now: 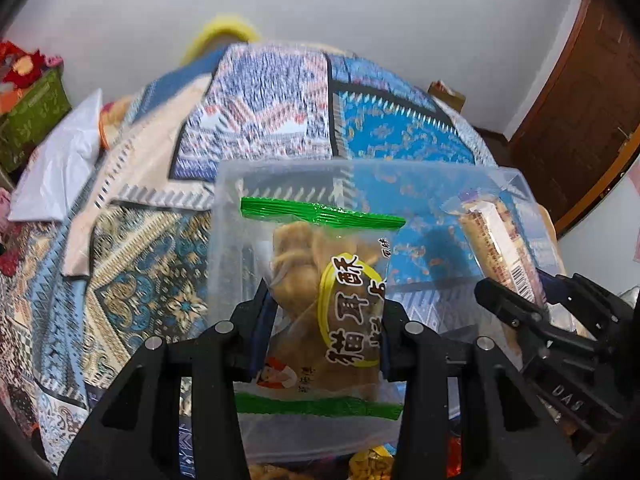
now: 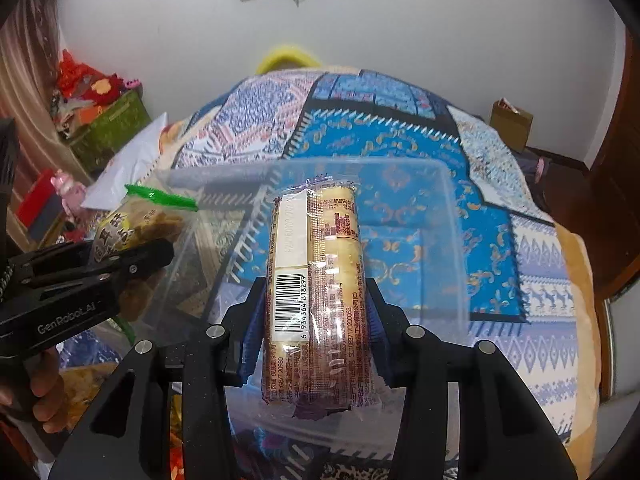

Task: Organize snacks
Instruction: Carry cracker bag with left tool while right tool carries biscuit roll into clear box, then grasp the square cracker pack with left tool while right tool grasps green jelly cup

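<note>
My left gripper is shut on a clear snack bag with green edges and brown fried pieces, held above a clear plastic box. My right gripper is shut on a long biscuit pack with a barcode, held over the same clear box. The biscuit pack and right gripper show at the right of the left wrist view. The green-edged bag and left gripper show at the left of the right wrist view.
A blue patterned patchwork cloth covers the table. A white plastic bag lies at the left. A green box with red items stands far left. Loose snacks lie at the near edge. A brown door is at right.
</note>
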Demonstrator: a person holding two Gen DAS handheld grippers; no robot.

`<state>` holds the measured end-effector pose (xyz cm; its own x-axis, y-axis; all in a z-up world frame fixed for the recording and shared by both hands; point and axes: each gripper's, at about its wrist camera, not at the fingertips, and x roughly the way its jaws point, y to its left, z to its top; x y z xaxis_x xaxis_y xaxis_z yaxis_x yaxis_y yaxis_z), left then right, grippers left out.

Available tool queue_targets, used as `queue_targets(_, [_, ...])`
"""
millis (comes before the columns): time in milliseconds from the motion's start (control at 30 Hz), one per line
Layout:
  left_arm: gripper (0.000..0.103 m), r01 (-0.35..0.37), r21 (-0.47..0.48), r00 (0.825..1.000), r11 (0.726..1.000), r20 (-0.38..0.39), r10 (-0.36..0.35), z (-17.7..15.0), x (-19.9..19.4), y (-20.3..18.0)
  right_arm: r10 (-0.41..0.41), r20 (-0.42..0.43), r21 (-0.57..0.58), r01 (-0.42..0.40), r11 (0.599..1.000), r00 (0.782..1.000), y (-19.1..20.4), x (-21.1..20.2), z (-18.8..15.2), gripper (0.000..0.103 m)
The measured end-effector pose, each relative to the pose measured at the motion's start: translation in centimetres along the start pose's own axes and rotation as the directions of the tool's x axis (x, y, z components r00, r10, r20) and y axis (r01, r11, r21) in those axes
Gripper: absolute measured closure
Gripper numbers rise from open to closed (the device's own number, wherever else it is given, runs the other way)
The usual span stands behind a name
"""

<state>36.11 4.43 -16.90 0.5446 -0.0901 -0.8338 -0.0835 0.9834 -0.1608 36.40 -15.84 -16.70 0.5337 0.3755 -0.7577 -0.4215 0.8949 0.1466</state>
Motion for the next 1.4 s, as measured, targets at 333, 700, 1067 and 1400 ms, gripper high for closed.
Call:
queue_targets(333, [0.05,-0.022,0.037,0.996,0.999,-0.086,0.025,-0.2,0.8,-0.8,-0.008,-0.05,-0.014,0.007,1.0,0.999,0.5,0.6,0.1,0.06])
queue_targets(700, [0.045,-0.034,0.026,0.999,0.999,0.035,0.033,-0.5,-5.8,-0.3,0.002,0.072,-0.021,0.0,1.0,0.997,1.1,-5.5,0.1,0.044])
queue_targets(1067, [0.039,-0.039,0.039,0.99,0.998,0.134,0.033,-4.8,-13.9,1.7,-0.009,0.171,-0.048,0.017,0.999,0.985,2.3,-12.3,-3.4,0.034])
queue_targets(1400, [0.039,-0.031,0.022,0.998,0.999,0.057,0.03,-11.6,-14.8,3.8,0.0,0.116,-0.051,0.006,0.999,0.993,3.6,-12.8,-8.6,0.032])
